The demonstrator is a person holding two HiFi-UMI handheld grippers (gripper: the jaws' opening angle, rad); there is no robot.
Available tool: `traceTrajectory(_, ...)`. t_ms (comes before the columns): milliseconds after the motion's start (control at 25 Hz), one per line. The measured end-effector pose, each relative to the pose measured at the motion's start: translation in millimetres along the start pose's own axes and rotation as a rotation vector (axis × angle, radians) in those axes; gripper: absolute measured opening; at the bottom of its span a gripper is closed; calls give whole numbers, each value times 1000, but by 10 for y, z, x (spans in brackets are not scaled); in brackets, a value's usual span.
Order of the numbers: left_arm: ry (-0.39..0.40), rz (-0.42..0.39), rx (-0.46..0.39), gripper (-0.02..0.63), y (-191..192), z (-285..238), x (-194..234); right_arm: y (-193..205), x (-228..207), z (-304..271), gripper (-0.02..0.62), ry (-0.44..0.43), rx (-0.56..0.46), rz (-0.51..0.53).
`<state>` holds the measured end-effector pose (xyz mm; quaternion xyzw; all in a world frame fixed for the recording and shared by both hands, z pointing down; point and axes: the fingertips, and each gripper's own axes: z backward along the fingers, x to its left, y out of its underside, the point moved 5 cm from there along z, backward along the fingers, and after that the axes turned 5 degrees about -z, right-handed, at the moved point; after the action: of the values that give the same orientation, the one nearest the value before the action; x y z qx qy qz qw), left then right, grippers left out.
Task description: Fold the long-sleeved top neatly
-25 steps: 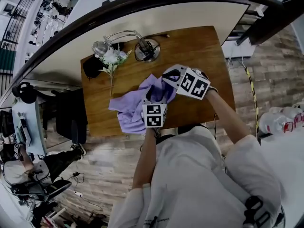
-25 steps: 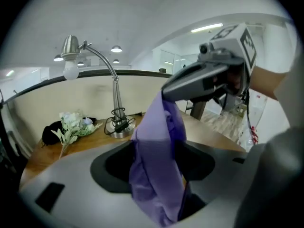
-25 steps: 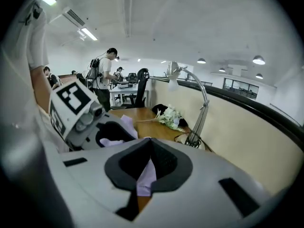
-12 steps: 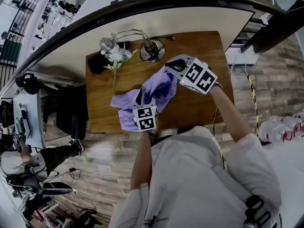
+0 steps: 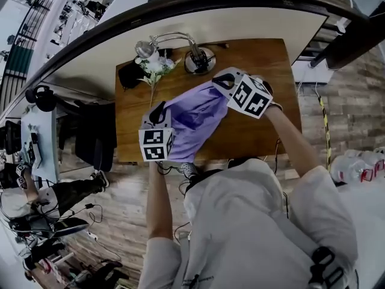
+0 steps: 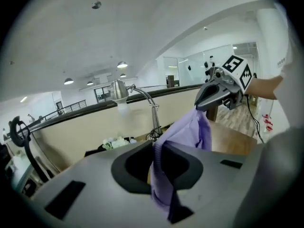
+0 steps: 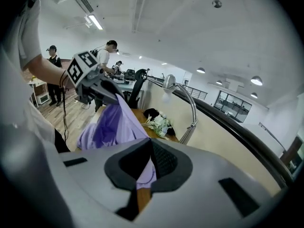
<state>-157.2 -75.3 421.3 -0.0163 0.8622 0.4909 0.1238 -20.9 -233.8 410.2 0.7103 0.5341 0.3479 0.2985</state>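
Step in hand, as we read it: opening the garment out before any fold. Left of the lamp (image 5: 200, 59) and nearer us, our left gripper (image 5: 157, 113) is up off the counter (image 5: 258, 59). Its fingers (image 6: 130, 167) have just been closing and grip an edge of the purple top (image 5: 194, 120), cloth running thru the gap betw. them. The top hangs stretched betw. both grippers, in front of the lamp, above the counter. Just right of the lamp, the right gripper (image 5: 221, 83) has its fingers (image 7: 166, 163) clamped tight on another bit of the fabric.

Next move, we judge: draw the two grips apart till the cloth is taut, sort out which edge is which, then lay it flat w/ sleeves out. Both grips must hold.

Hard to make out:
- a dark thing (image 5: 128, 75) left of the lamp, beside the flowers (image 5: 155, 65); can't ID it
- whether the top's low edge touches the counter, since the left cube covers it
- sleeves & collar, too bunched to tell which part each gripper has
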Motion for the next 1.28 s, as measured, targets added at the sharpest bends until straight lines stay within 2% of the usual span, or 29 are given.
traceTrajectory(120,13,-35,-17,49,-137,87,84,26,49,-93,14,15,10,25)
traceTrajectory(240,4,-36,-8,49,-99,148,158,-73,68,-90,14,37,-27,18)
traceTrajectory(400,-6,65,18,56,267,133,166,-536,51,72,12,18,-173,-60)
traceTrajectory(600,-28,149,93,69,786,17,-29,-1064,163,226,12,-1,-259,2)
traceTrajectory(720,-44,184,93,69,930,-12,-90,-1189,148,303,12,3,-260,40)
traceTrajectory(800,-67,186,84,68,933,25,-32,-1096,75,307,12,15,-228,48)
traceTrajectory(960,-85,135,110,72,936,116,201,-751,-126,293,12,18,-185,-40)
traceTrajectory(1040,-85,112,110,52,851,185,340,-539,-169,232,12,16,-149,-69)
traceTrajectory(1160,-107,84,60,40,481,337,599,-169,-165,61,12,-7,-91,-108)
traceTrajectory(1280,-115,22,39,38,74,426,749,89,-32,-151,14,-33,-52,-122)
